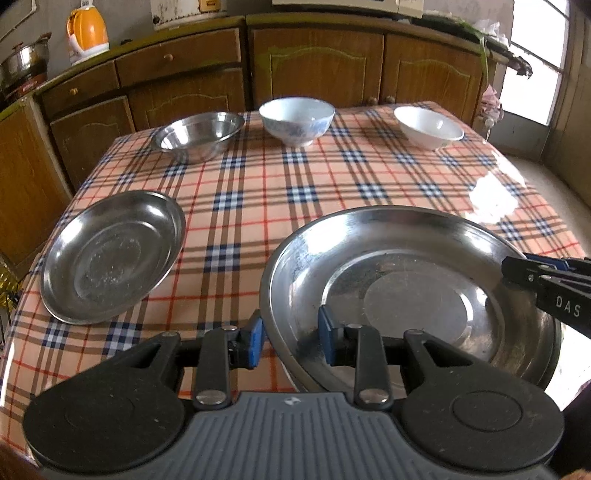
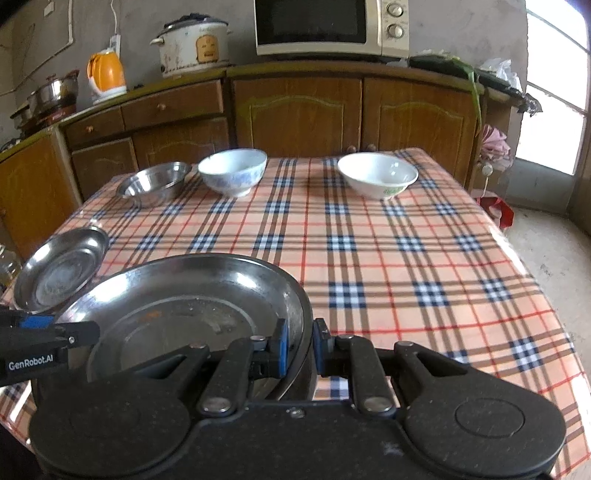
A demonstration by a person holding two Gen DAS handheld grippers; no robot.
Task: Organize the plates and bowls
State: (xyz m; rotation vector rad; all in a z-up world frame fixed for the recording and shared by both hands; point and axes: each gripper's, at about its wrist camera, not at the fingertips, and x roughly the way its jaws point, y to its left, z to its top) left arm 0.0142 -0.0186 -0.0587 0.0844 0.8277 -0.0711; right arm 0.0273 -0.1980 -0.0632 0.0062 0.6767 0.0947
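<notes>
A large steel plate (image 1: 406, 266) (image 2: 192, 295) sits near the table's front edge. My left gripper (image 1: 291, 339) straddles its left rim, jaws apart with a wide gap, so it is open around the rim. My right gripper (image 2: 300, 345) is closed on the plate's right rim, pads pressing both sides; it also shows in the left wrist view (image 1: 517, 271). A smaller steel plate (image 1: 110, 254) (image 2: 61, 269) lies to the left. At the far side stand a steel bowl (image 1: 199, 134) (image 2: 155, 182), a blue-patterned bowl (image 1: 295, 120) (image 2: 233, 173) and a white bowl (image 1: 428, 127) (image 2: 376, 177).
The table (image 1: 332, 192) has a plaid cloth. Wooden cabinets (image 2: 295, 110) run behind it, carrying an orange kettle (image 2: 106, 74), a rice cooker (image 2: 194, 44), a microwave (image 2: 328, 26) and a pot (image 2: 55, 92). A bright doorway (image 2: 554, 92) is at the right.
</notes>
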